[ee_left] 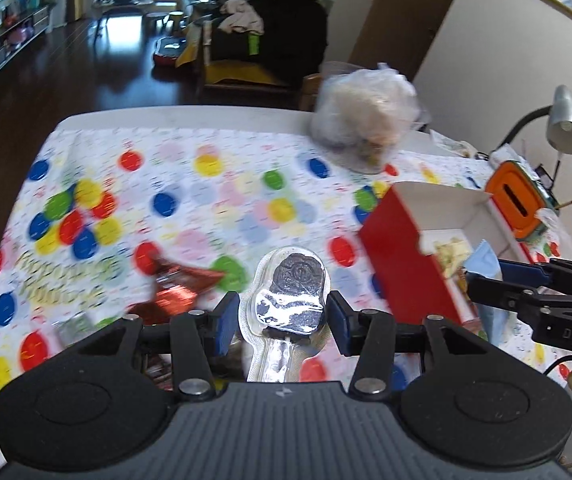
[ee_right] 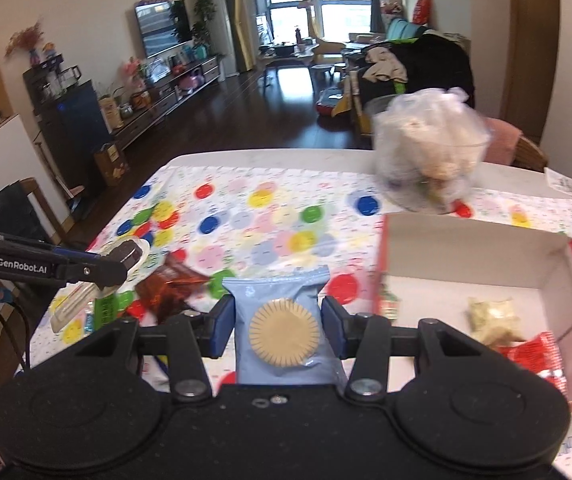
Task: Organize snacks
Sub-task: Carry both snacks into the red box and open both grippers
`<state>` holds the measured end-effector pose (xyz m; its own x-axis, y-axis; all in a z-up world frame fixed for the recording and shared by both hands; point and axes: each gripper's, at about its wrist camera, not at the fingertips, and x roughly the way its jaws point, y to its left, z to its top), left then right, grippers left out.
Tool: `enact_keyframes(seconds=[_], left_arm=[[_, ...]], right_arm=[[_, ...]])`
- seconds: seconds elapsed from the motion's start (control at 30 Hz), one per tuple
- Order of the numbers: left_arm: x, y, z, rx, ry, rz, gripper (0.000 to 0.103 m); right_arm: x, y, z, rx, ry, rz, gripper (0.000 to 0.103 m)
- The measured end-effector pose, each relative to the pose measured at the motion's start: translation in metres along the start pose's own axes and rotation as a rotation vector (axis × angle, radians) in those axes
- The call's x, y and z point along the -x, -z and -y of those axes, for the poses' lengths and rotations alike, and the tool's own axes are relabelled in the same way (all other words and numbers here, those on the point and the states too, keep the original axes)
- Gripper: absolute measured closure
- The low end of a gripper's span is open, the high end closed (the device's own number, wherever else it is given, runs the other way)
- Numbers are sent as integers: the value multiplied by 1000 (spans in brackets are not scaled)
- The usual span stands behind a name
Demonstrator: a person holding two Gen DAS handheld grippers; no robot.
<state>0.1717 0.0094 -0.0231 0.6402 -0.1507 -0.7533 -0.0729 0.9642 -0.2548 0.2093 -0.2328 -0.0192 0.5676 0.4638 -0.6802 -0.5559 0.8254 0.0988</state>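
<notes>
Left fingers (ee_left: pixel 282 316) clamp a clear-wrapped, seemingly chocolate lollipop (ee_left: pixel 292 294); right fingers (ee_right: pixel 278 326) clamp blue cookie packet (ee_right: pixel 280 328).

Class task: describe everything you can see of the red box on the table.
The red box is an open, lidless carton, seemingly cardboard: red outside, plain white inside. It rests on the balloon-print tablecloth at the table's right side. Inside lie a pale yellowish packet and a red wrapper. Neither gripper touches it.
</notes>
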Motion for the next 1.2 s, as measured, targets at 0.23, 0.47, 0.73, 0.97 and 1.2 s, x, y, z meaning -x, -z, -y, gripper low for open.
enact_keyframes(seconds=[0.23,0.47,0.73,0.97,1.2], left_arm=[[-20,-16,66,-59,28,5,56],[-49,-27,130,-130,39,7,56],[-94,-37,180,-149,20,-42,56],[-134,-43,214,-181,-6,-89,56],[-178,-53,234,-169,-22,-174,56]], right_arm=[[11,1,59,-39,57,0,58],[16,4,118,-79,104,-4,58],[5,8,180,-123,157,-40,58],[-17,13,210,-121,186,-99,58],[-43,17,229,-123,180,-169,58]])
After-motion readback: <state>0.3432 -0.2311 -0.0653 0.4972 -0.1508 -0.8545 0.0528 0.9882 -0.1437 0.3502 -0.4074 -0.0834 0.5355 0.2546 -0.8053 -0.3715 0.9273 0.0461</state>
